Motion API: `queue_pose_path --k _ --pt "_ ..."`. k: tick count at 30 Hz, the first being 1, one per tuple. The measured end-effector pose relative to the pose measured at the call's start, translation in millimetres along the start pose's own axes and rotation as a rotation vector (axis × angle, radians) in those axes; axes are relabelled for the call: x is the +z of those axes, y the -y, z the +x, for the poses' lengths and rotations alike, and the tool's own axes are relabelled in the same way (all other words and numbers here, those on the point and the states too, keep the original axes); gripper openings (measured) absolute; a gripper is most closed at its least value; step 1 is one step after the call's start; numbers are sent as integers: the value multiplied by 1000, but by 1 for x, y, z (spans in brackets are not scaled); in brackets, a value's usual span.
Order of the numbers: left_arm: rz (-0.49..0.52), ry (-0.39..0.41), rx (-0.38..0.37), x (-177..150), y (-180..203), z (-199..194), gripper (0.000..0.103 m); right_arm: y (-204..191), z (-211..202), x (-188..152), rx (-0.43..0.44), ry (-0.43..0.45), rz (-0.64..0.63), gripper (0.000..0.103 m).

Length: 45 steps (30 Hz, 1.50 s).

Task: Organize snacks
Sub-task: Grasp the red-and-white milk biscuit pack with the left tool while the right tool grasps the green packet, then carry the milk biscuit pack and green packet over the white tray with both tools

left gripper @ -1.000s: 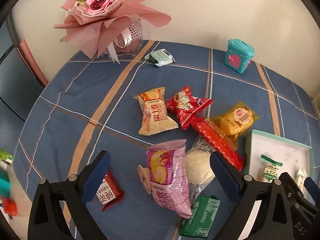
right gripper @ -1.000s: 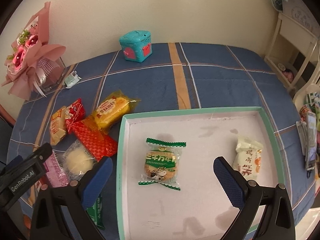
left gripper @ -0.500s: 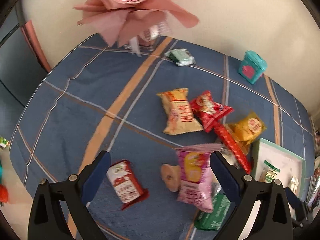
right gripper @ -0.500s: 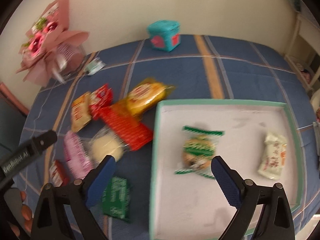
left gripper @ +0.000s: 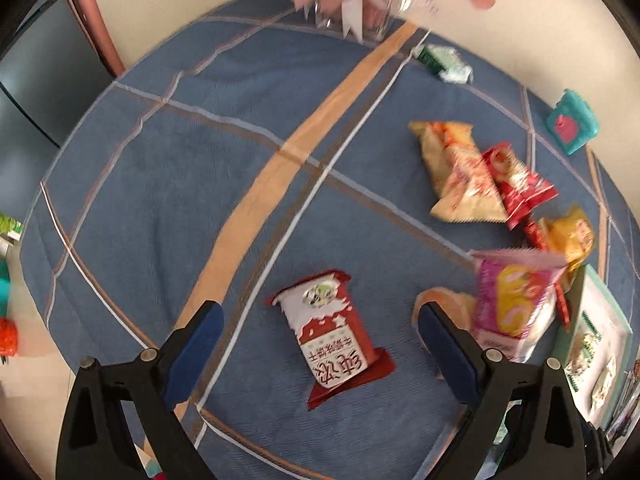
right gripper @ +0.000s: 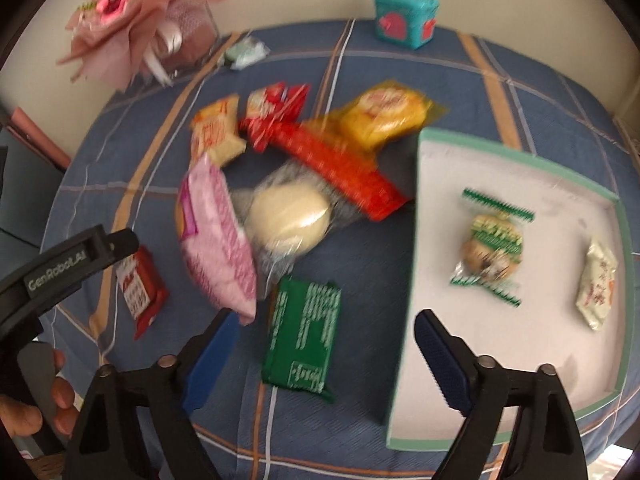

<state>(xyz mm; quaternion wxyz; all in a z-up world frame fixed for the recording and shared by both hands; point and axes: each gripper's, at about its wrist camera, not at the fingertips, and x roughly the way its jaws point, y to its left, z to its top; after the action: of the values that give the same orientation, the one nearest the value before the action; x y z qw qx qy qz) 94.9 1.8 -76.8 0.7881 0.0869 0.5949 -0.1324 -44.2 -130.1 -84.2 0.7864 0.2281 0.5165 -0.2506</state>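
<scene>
In the left wrist view the left hand-held gripper [left gripper: 320, 334] is released, its blue pads spread wide at the bottom of the frame, and the red-and-white snack pack [left gripper: 334, 338] lies flat on the blue plaid cloth of the desk [left gripper: 192, 184] between them, touching neither pad. To its right, at the lower right of the frame, sit a pink snack bag [left gripper: 514, 304] and, past it at the frame's edge, the green-rimmed tray [left gripper: 592, 292]. A beige packet [left gripper: 460, 176] and a small red packet [left gripper: 516, 184] lie side by side in the upper right. In the right wrist view the right hand-held gripper [right gripper: 324, 350] is likewise released, holding nothing, above a dark green packet [right gripper: 306, 340] at lower centre. The tray fills the right side and holds a green-striped cookie pack [right gripper: 492, 246] and a white candy packet [right gripper: 598, 284], well apart. A pale round bun in clear wrap [right gripper: 290, 220] lies at centre, a long red pack [right gripper: 340, 160] above it.
</scene>
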Motion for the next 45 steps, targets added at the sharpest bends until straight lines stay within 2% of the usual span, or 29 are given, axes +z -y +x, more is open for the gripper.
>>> queue_pose_path --k 7,11,18,20,22,24,31,34,45 --pt "-11 -92 -13 -6 1 29 75 -2 19 -7 2 -71 3 74" --pt "-31 -116 -22 -9 -3 38 70 -6 30 -11 -11 -96 -15 66" --pt "-10 -111 4 -11 1 43 63 -13 46 -18 -30 -131 -32 56" --pt "-8 -106 2 -11 3 41 56 -16 46 -22 -49 -124 -48 52" --pt "-7 -100 3 -9 7 38 46 -19 47 -23 -54 -120 -53 43" --pt "-13 -95 6 -8 6 37 42 -23 47 -21 -44 -115 -47 42" --pt "-33 -77 -12 -2 -1 24 41 -9 45 -7 -16 -100 -15 42" --pt "-36 -51 -21 0 0 14 41 -1 36 -12 -2 -84 4 42" --pt "-41 103 -63 4 9 -42 41 19 -12 -17 53 24 68 42"
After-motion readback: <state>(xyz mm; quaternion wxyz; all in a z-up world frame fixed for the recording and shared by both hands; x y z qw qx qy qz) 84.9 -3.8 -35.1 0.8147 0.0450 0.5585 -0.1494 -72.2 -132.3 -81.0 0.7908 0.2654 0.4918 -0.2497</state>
